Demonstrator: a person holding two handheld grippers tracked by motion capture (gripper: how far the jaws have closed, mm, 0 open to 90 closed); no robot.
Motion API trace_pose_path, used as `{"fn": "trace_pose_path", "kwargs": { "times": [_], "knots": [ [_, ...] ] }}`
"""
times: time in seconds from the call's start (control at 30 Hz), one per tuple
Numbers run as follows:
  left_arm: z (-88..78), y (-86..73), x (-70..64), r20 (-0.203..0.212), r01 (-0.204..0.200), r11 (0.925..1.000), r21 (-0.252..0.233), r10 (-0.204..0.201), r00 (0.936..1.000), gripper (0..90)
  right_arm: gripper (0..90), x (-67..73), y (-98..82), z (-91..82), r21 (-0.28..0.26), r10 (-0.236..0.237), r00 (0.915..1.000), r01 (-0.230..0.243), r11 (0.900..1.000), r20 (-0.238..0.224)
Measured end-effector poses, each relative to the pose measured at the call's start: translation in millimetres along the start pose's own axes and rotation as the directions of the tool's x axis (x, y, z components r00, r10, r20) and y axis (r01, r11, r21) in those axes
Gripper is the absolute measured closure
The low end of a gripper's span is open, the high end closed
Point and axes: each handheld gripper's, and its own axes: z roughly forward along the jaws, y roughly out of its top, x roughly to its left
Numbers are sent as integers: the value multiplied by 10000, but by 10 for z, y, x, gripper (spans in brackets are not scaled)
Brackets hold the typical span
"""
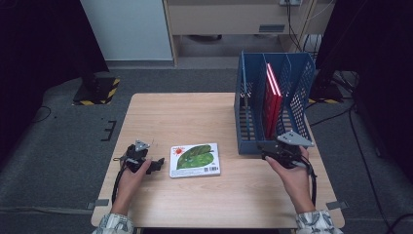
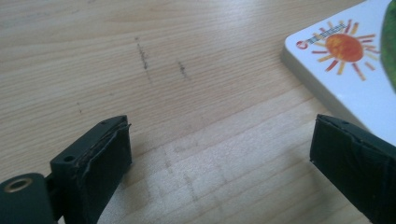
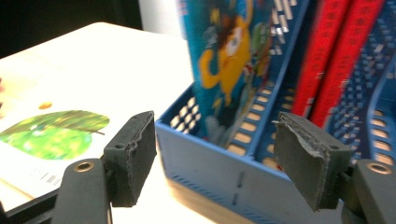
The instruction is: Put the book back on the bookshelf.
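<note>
Where the high view looks down on the scene, the things run from largest to smallest as follows.

Table (image 1: 204, 117): a light wooden top bearing everything else; its near edge is cut off at the bottom of the high view, behind the person's sleeves.

Blue rack (image 1: 253, 105): a perforated blue file rack standing upright at the table's right side, with dividers that split it into slots. In the right gripper view (image 3: 219, 165) its near wall fills the space ahead of the jaws, and its top runs out of frame.

Red books (image 1: 272, 102): upright in a slot toward the rack's right; the mesh hides their lower parts, and in the right gripper view (image 3: 336, 51) they are blurred.

Cartoon book (image 3: 224, 60): a colourful cover upright in a slot left of the red ones; its title is cut off and the picture is too soft to read.

Leaf book (image 1: 195, 159): lying flat near the table's front, between the two grippers and well apart from the rack. The left gripper view (image 2: 345, 70) shows just its white corner with an orange sun; the rest is cut off.

Right gripper (image 1: 272, 151): held just in front of the rack's near wall, fingers (image 3: 133, 156) spread fairly wide with nothing gripped.

Left gripper (image 1: 158, 165): just left of the leaf book, low over the wood, fingers (image 2: 100, 163) wide apart and empty; one finger overlaps the book's edge, and whether it touches cannot be told.
</note>
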Motion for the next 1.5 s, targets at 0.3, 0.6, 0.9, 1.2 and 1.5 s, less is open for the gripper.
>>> {"fn": "trace_pose_path", "kwargs": {
  "times": [0.3,0.6,0.9,1.2,1.5],
  "knots": [
    [-69,87,-203,722,-399,9992,-9,399,9966,61,331,281,-109,121,661,-408,9933,482,9966,-1085],
    [-127,136,-477,1151,-744,9972,-102,751,9905,86,332,669,-198,286,1279,-1314,9620,1654,9779,-2392],
    [-72,139,-610,1594,-835,9965,-51,833,9837,126,229,979,-305,519,1949,-1424,9383,2108,9579,-3150],
    [19,144,-679,1664,-987,9950,151,948,9815,128,105,1205,-467,839,2657,-1161,9393,2076,9414,-3228],
    [36,146,-716,2103,-1005,9947,204,940,9731,182,96,1263,-591,1005,3198,-1048,9528,1975,9267,-2848]
  ]
}}
